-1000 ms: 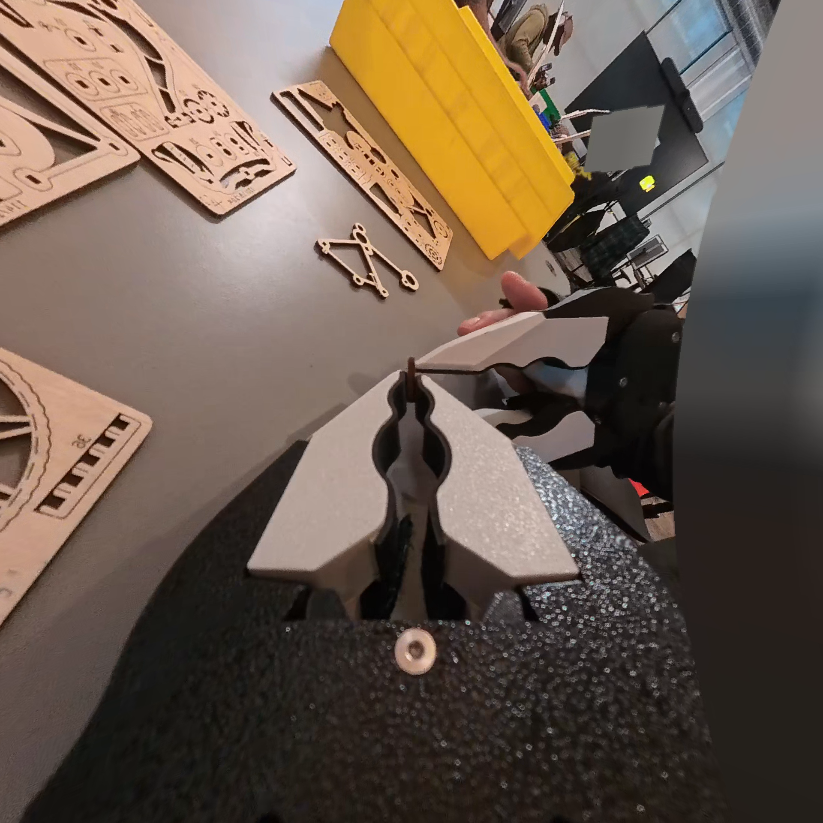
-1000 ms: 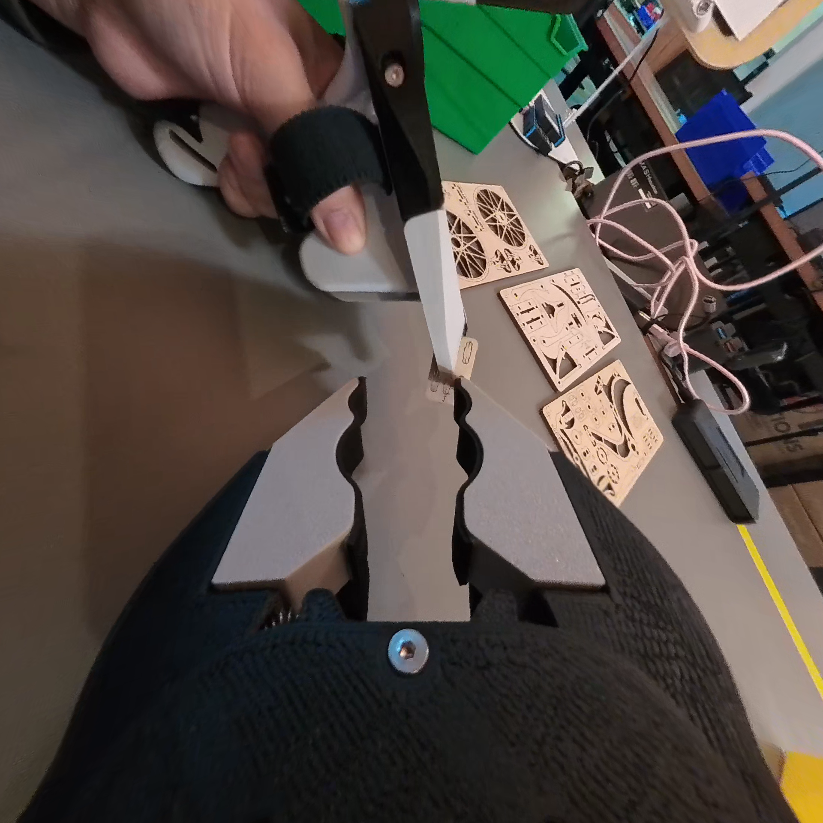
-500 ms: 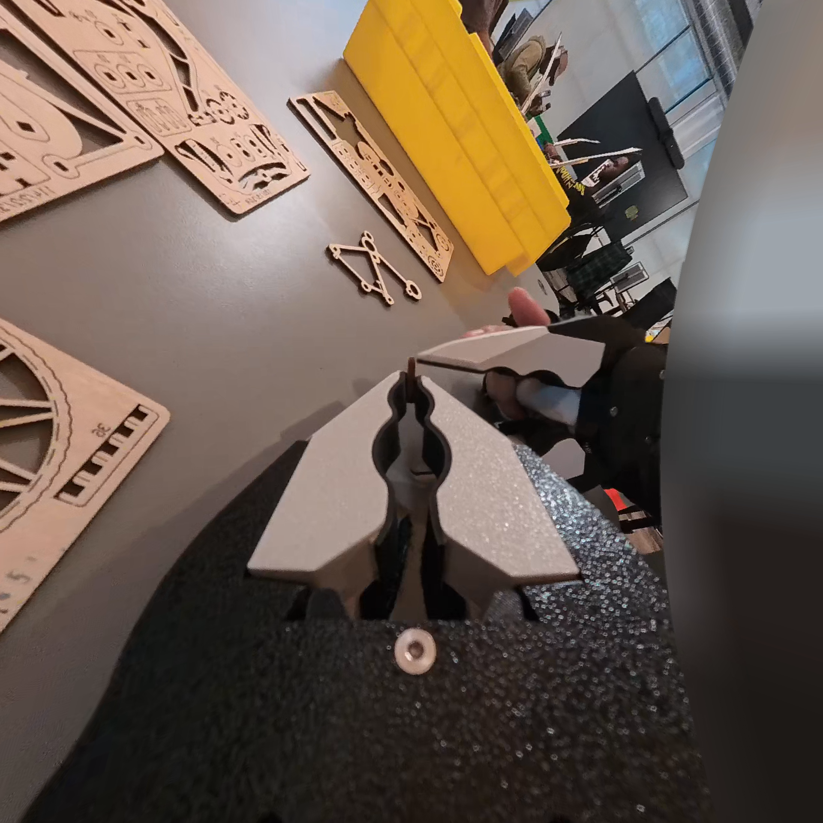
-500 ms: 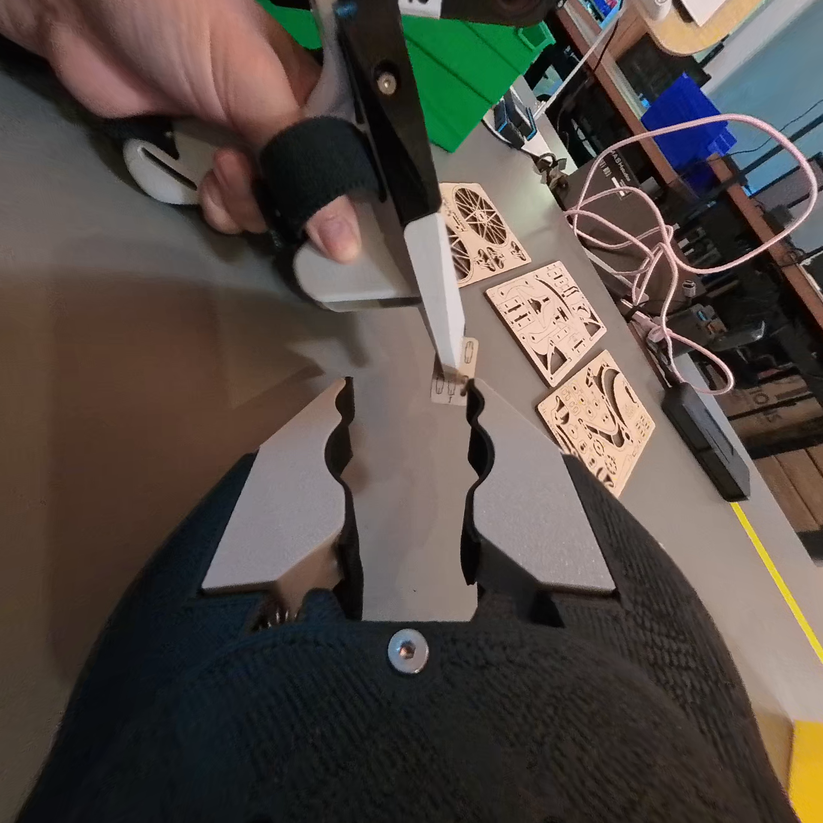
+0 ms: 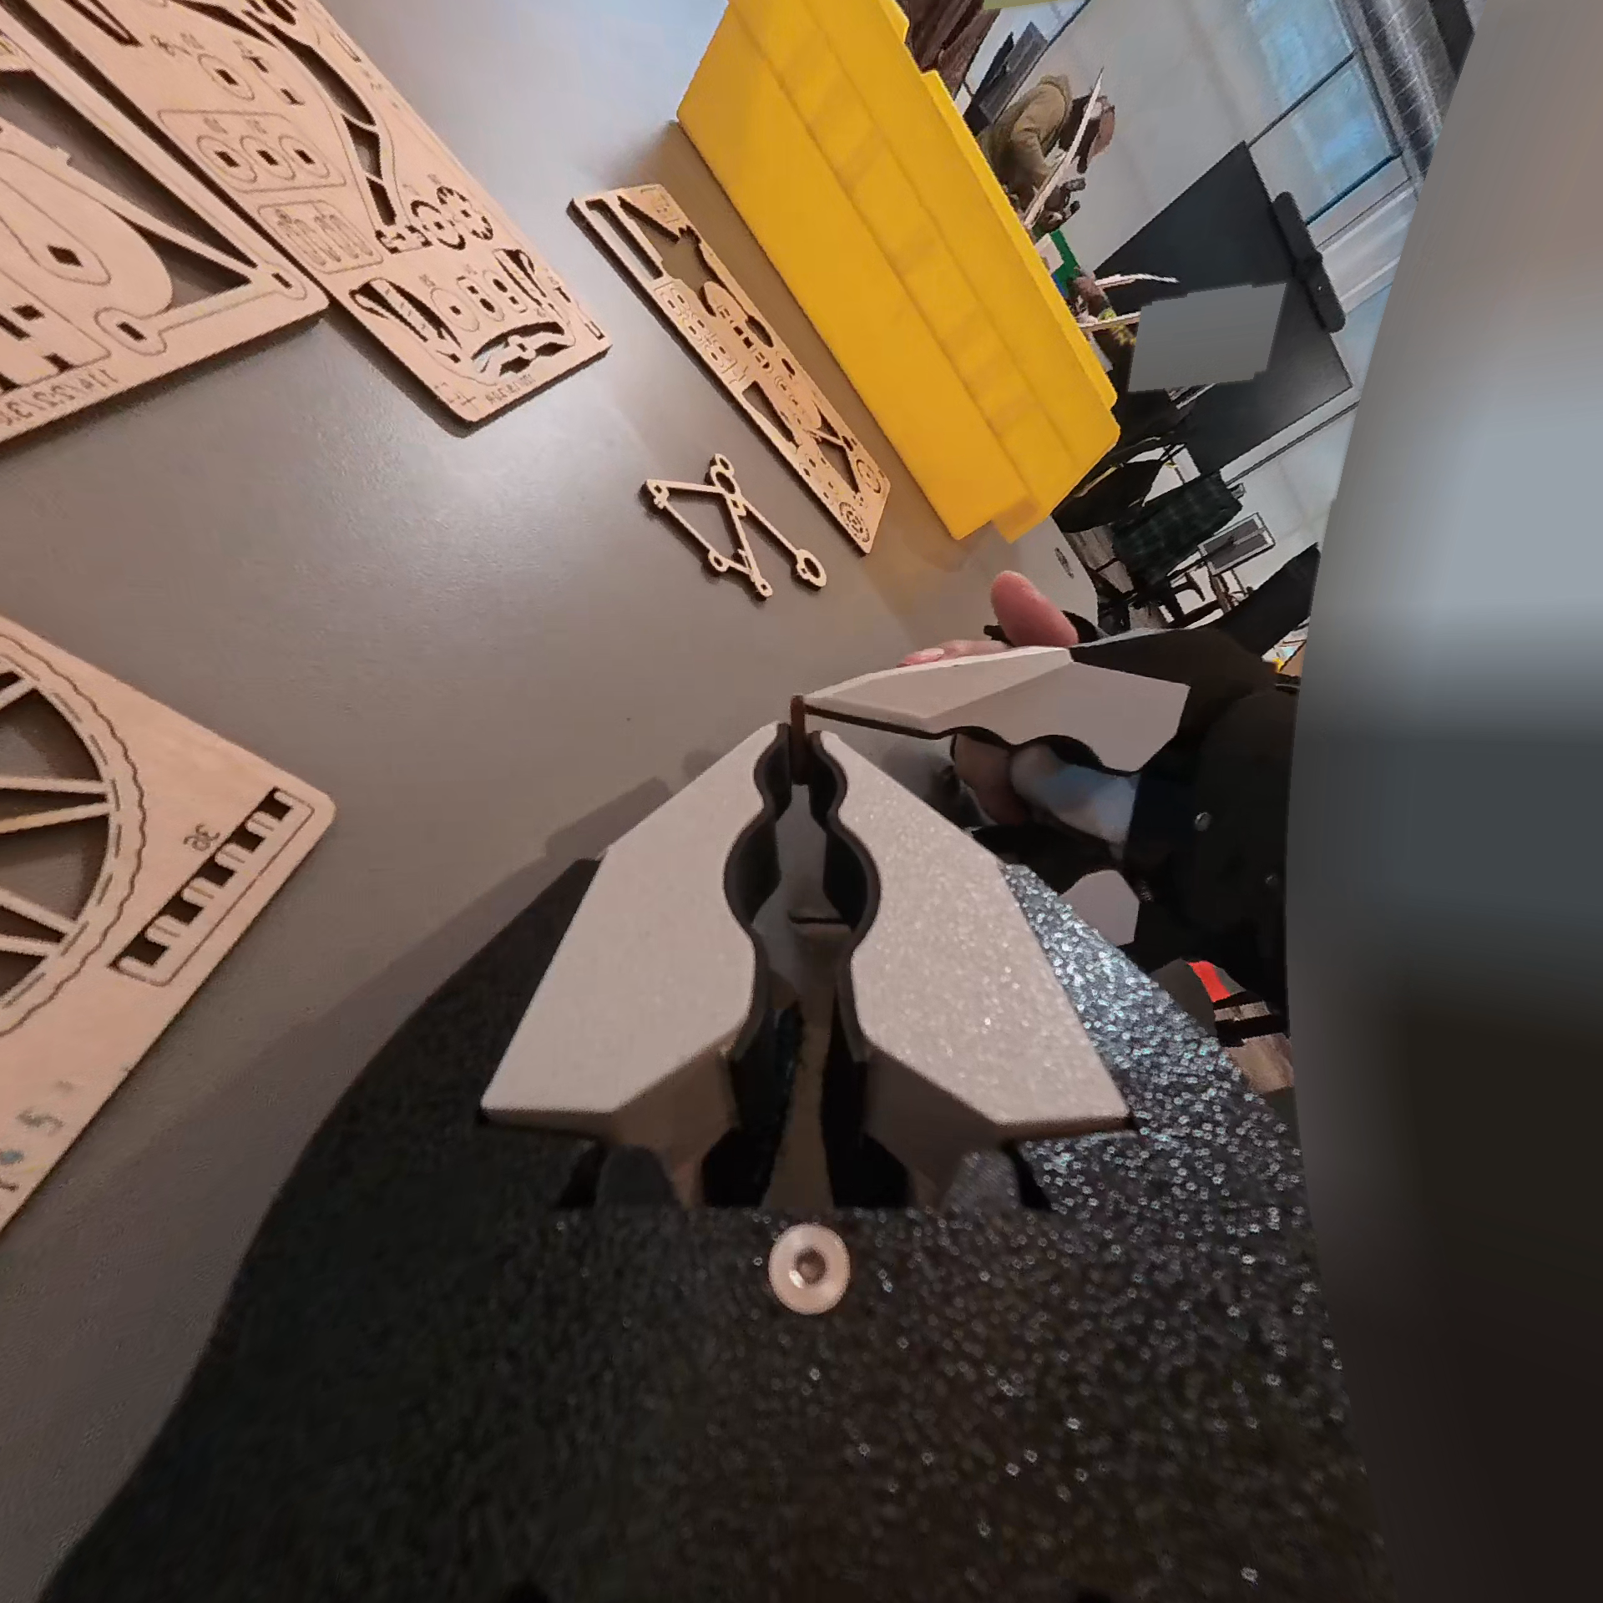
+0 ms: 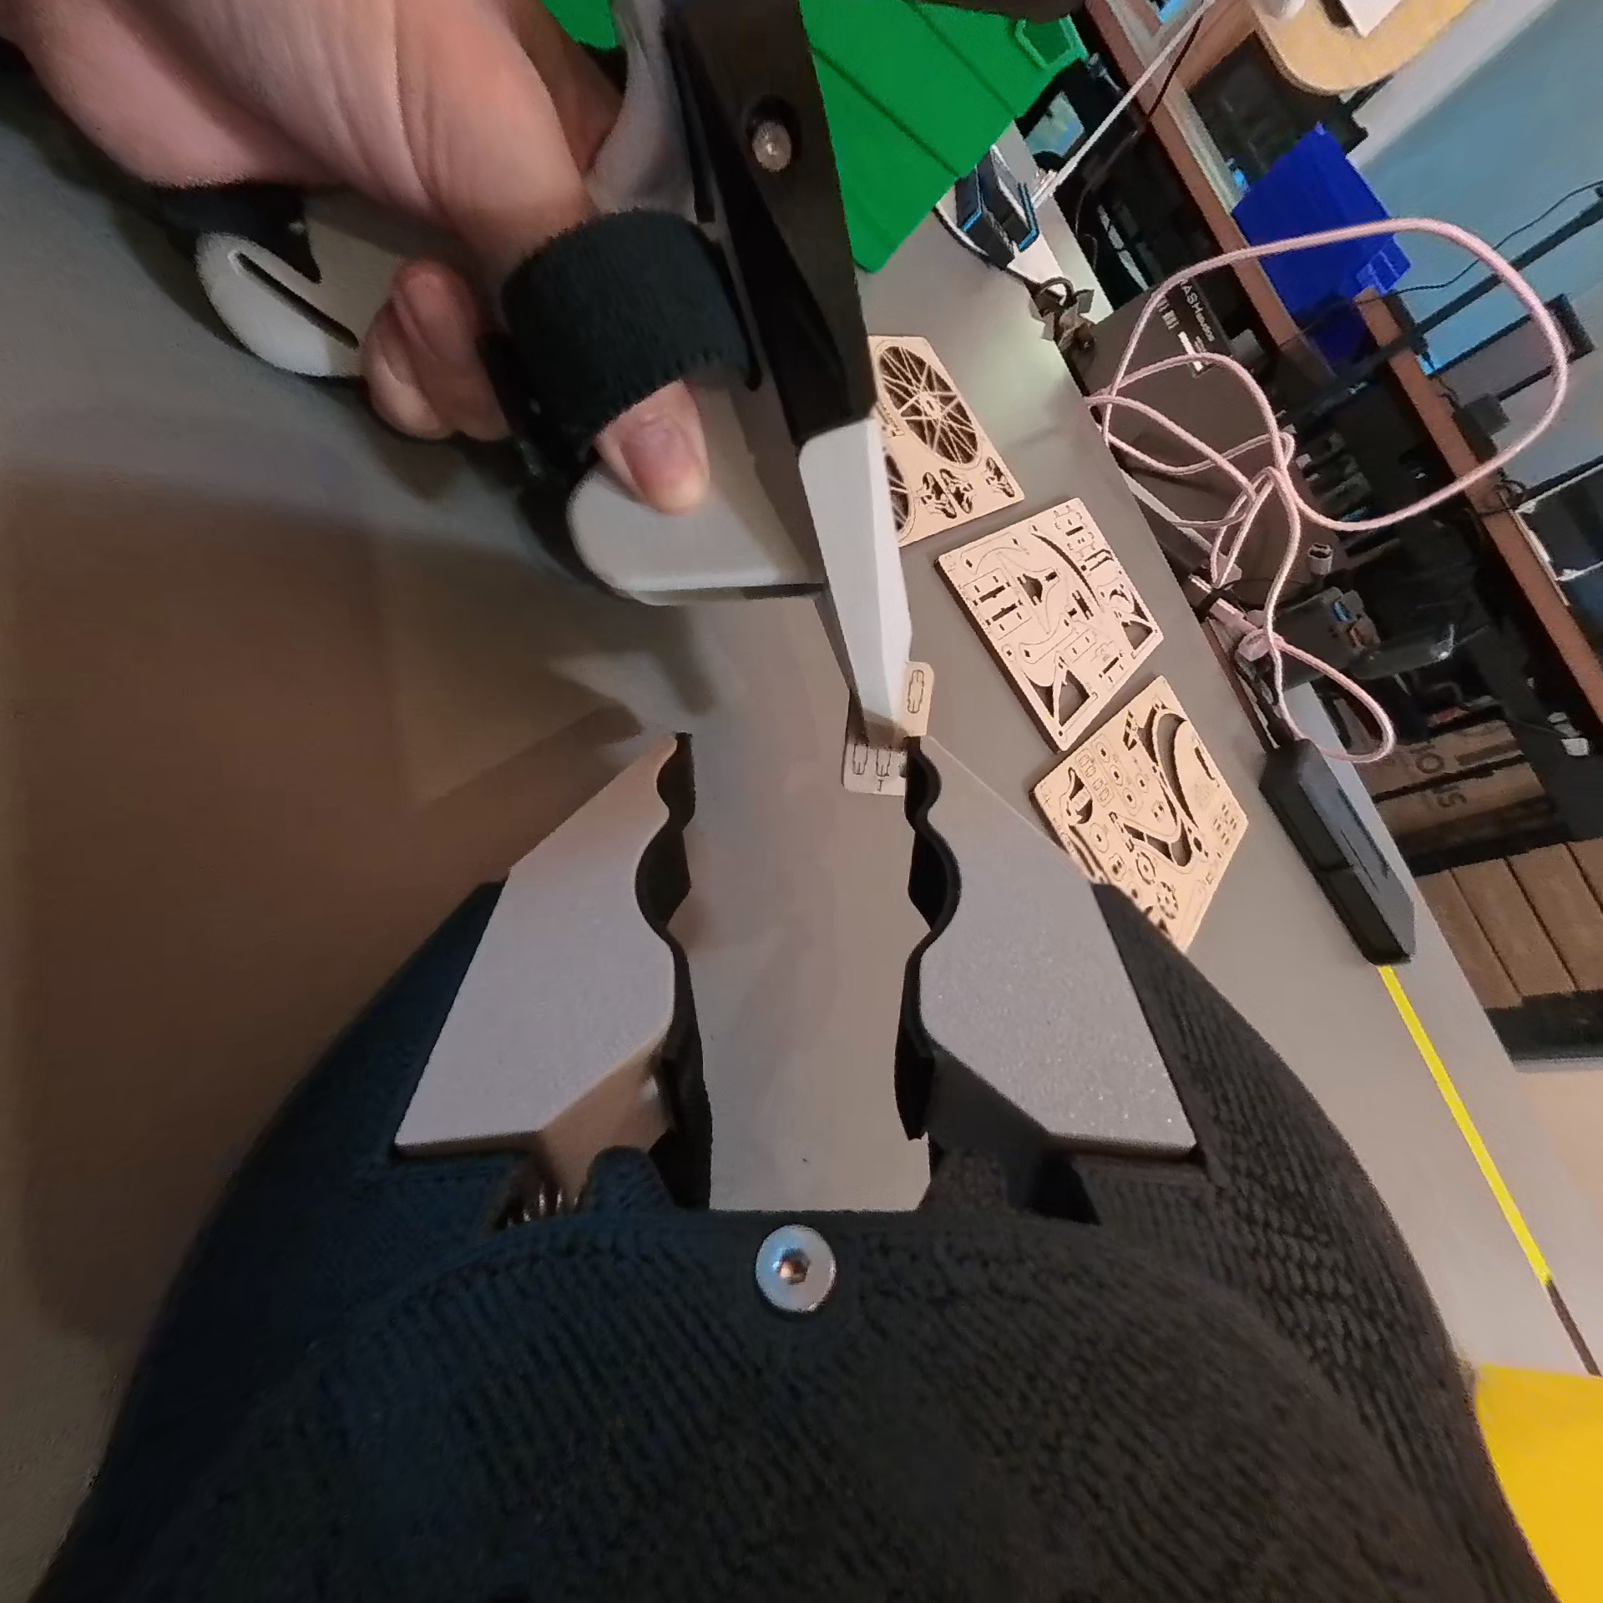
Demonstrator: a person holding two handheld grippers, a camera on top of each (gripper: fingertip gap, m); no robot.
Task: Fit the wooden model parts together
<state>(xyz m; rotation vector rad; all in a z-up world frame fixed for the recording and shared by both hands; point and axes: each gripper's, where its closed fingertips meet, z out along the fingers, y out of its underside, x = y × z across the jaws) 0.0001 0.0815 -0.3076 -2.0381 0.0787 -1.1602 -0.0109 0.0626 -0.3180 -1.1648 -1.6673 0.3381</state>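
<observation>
While both cams look at the same pinch, each catches different stuff:
Left wrist view only: yellow bin [image 5: 893, 260], 4 uncut wooden sheets [image 5: 330, 217] and a loose strut-shaped cutout [image 5: 737, 538] on the grey table [image 5: 390, 607].
Right wrist view only: green bin [image 6: 911, 113], 3 more sheets [image 6: 1054, 620], a pink cable [image 6: 1301, 416], and the hand [image 6: 373, 130] working the other tool.
Part look: small pale wooden piece [image 6: 876, 763], flat, with tiny laser-cut slots; in the left cam it's just a thin dark edge [image 5: 799, 737].
Left gripper [image 5: 802, 737]: clenched on the piece, right at the fingertips.
Right gripper [image 6: 794, 763]: spread wide, gripping nothing; its right fingertip [image 6: 924, 772] sits against the piece's edge.
Where it is: held up off the table, between both tools.
</observation>
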